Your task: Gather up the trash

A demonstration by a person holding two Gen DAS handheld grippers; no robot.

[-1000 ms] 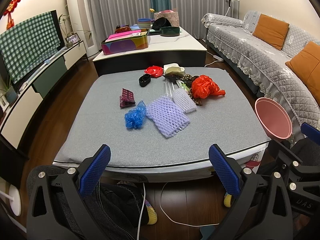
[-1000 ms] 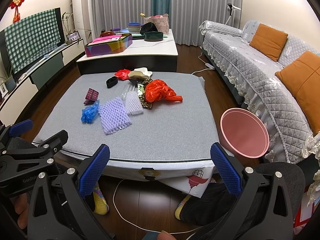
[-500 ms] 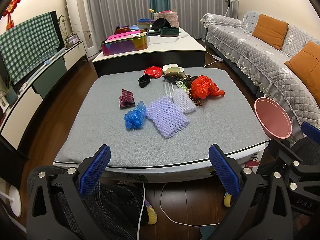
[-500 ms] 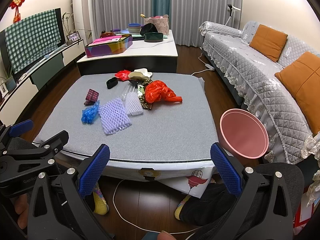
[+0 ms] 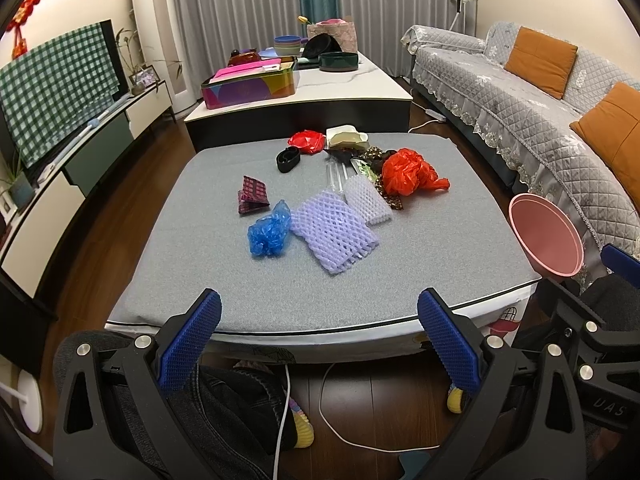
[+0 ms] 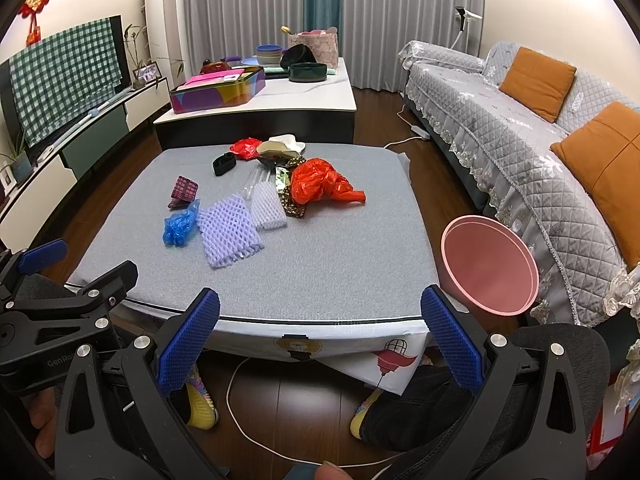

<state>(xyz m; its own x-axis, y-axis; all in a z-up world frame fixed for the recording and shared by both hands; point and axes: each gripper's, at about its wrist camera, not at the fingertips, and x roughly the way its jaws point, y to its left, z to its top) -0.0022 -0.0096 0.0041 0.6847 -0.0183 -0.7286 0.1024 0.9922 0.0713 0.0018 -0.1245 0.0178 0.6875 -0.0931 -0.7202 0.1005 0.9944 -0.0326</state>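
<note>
Two grippers, both wide open and holding nothing: left gripper (image 5: 318, 330) and right gripper (image 6: 320, 330) hang off the near edge of the table (image 5: 420, 280), short of any trash, apparently poised before a first pick. Trash scattered across the middle and far half of the table: blue bag (image 5: 269, 231) nearest at 11 o'clock from the left gripper, purple foam net (image 5: 334, 232) touching it, white foam net (image 5: 367, 200) just beyond, red bag (image 5: 410, 172) at 1 o'clock. Pink bin (image 6: 490, 264) off the table's right edge, at 2 o'clock from the right gripper, mouth tilted toward the table, likely to receive dropped pieces. Against one second ago, almost nothing differs: same litter layout, same gaping grippers, only a slight camera drift.
</note>
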